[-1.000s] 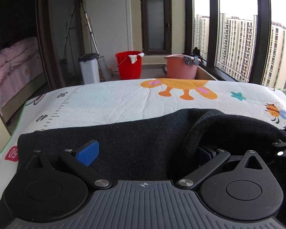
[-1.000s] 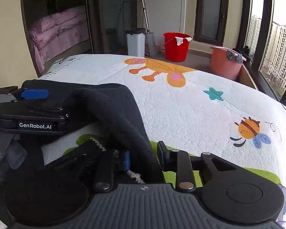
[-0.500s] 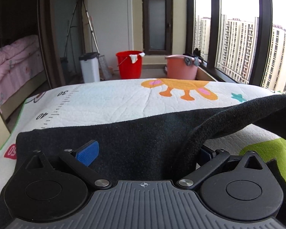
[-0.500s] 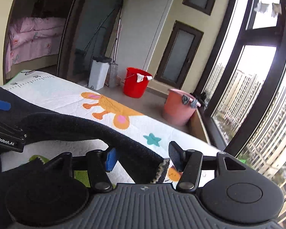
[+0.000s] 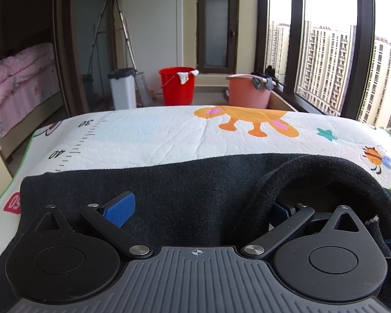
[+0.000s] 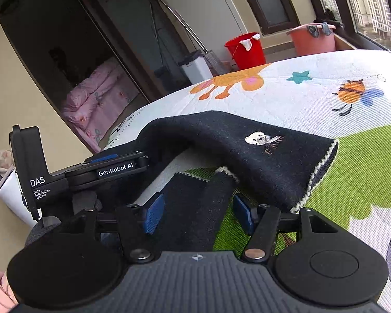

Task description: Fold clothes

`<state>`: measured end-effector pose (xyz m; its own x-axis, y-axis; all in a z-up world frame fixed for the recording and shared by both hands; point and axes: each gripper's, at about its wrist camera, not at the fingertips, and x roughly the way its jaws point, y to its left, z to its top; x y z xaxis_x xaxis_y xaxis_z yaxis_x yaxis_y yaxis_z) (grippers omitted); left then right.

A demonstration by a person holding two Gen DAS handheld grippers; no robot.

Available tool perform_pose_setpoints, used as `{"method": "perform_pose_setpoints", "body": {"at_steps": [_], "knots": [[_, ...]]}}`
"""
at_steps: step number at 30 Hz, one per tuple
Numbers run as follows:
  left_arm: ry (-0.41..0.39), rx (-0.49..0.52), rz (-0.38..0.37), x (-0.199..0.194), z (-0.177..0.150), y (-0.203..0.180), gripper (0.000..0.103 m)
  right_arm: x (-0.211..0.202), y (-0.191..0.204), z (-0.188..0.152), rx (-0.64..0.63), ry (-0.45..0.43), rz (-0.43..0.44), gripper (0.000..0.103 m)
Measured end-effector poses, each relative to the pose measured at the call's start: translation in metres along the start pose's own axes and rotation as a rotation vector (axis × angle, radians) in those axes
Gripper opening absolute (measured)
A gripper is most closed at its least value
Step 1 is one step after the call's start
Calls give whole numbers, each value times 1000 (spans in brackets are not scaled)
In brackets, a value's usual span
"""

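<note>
A black knitted garment [image 5: 185, 195] with a cream stitched edge and a small white dog emblem [image 6: 258, 139] lies on a cartoon play mat [image 5: 156, 135]. One end is folded over itself in an arched loop [image 5: 323, 169]. My left gripper [image 5: 198, 211] is open, resting low on the cloth, with the fold draped over its right finger. My right gripper [image 6: 198, 212] is open with a strip of the garment [image 6: 195, 214] lying loose between its blue pads. The left gripper body [image 6: 86, 172] shows at the left of the right wrist view.
The mat covers a raised surface with its far edge ahead. Beyond it stand a red bucket [image 5: 177, 86], a pink tub [image 5: 247, 91] and a white bin [image 5: 122, 88]. A bed with pink bedding [image 5: 18, 78] is at the left, large windows at the right.
My right gripper lifted the garment's end, carried it over and came back down; its jaws have opened and the cloth lies folded over. The left gripper stayed put.
</note>
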<state>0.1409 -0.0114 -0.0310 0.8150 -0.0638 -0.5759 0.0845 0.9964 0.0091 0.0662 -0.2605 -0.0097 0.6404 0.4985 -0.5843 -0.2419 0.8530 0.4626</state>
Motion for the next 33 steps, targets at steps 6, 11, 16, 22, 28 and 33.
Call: {"method": "perform_pose_setpoints", "body": {"at_steps": [6, 11, 16, 22, 28, 33], "knots": [[12, -17, -10, 2, 1, 2, 103, -24, 7, 3, 39, -33, 91, 12], [19, -38, -25, 3, 1, 5, 103, -100, -9, -10, 74, -148, 112, 12], [11, -64, -102, 0, 0, 12, 103, -154, -50, -41, 135, -221, -93, 16], [-37, 14, -569, -43, -4, 22, 103, -164, -79, -37, 215, -222, -134, 39], [-114, 159, -328, -81, 8, 46, 103, -107, -82, 13, 242, -173, -53, 39], [57, -123, -84, -48, 23, 129, 103, -35, -85, 40, 266, -26, -81, 39]]}}
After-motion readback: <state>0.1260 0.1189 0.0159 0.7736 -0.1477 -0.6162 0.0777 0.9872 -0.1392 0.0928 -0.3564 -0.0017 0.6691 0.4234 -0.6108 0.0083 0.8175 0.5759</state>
